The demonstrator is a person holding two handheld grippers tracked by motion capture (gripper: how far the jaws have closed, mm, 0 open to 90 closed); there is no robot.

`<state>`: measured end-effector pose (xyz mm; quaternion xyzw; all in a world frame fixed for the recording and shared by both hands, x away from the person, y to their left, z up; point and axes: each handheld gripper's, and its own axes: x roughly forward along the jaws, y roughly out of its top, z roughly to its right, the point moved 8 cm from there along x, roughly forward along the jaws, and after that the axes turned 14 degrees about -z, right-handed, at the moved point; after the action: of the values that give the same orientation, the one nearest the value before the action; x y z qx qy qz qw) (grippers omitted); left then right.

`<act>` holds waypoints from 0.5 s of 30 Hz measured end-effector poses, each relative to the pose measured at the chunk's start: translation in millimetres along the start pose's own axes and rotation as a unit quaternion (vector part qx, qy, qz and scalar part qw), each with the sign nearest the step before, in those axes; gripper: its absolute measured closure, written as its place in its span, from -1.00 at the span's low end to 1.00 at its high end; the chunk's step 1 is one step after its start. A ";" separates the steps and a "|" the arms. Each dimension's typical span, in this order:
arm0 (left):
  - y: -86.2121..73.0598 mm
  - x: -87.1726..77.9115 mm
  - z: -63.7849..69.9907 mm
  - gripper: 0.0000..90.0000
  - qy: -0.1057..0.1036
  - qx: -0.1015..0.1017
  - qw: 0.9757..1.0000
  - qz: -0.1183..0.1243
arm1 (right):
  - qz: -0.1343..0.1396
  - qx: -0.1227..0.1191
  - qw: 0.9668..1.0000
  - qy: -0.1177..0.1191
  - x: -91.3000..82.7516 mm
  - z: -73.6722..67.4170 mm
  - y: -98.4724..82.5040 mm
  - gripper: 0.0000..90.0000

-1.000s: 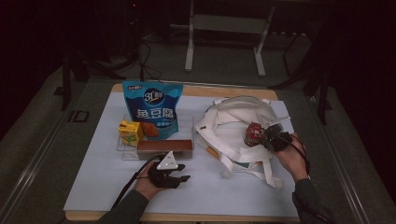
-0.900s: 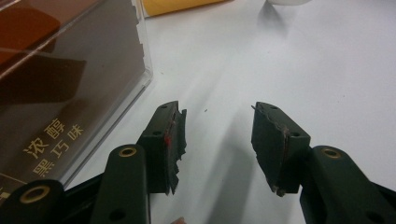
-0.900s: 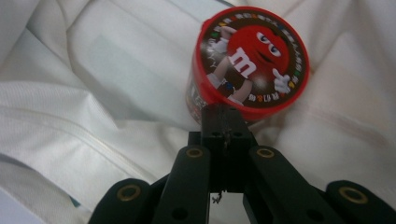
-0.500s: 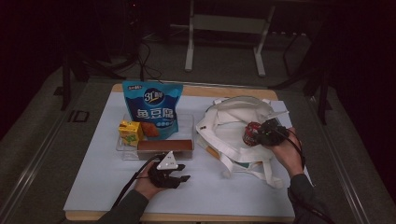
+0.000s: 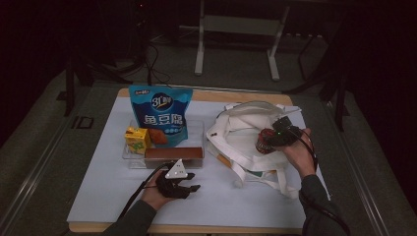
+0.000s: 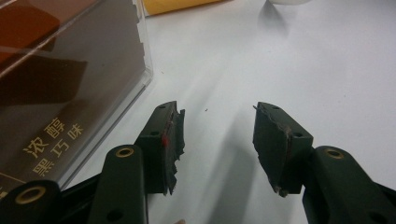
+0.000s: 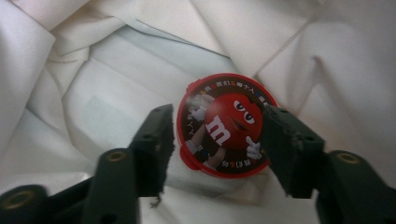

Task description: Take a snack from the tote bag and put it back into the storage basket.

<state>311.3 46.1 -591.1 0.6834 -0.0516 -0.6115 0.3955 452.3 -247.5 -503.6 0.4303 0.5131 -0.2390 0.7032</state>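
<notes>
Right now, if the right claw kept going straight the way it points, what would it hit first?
Most likely the red candy tub lying inside the white tote bag. It sits right between the right claw's jaws, which have just been opening and look clear of it. Depth is hard to judge.

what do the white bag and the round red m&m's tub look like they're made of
The white tote bag looks like matte woven cloth, probably cotton canvas: it slumps in soft folds and shows a fine weave. The round red candy tub looks like glossy plastic with a printed lid, going by its smooth moulded rim; printed card is possible.
</notes>
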 end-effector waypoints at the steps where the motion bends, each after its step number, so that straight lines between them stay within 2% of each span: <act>1: 0.0 0.0 0.0 0.12 0.000 0.000 1.000 0.000 | -0.001 0.002 1.000 -0.006 1.2 1.7 0.5 -0.15; 4: 0.0 0.0 0.1 0.12 0.000 0.000 1.000 0.000 | -0.006 0.009 1.000 -0.008 5.0 4.1 1.0 -0.27; 6: 0.0 0.0 0.0 0.12 -0.001 0.000 1.000 0.000 | -0.007 0.007 1.000 -0.001 7.2 3.2 1.6 -0.29; 8: 0.0 0.1 0.0 0.12 0.000 0.000 1.000 0.000 | -0.010 0.010 1.000 -0.007 9.0 3.5 2.6 -0.34; 9: 0.0 0.1 0.1 0.12 0.000 0.000 1.000 0.000 | -0.010 0.008 1.000 0.000 10.0 2.4 3.1 -0.35; 11: 0.0 0.1 0.1 0.12 -0.001 0.000 1.000 0.000 | -0.015 0.010 1.000 -0.007 12.7 3.3 3.9 -0.41; 15: 0.0 0.1 0.2 0.12 0.000 0.001 1.000 0.000 | -0.019 0.014 1.000 -0.005 16.4 4.0 5.0 -0.48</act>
<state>311.1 45.9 -591.2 0.6834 -0.0520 -0.6118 0.3949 464.2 -246.6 -516.6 0.4295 0.5144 -0.2615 0.6946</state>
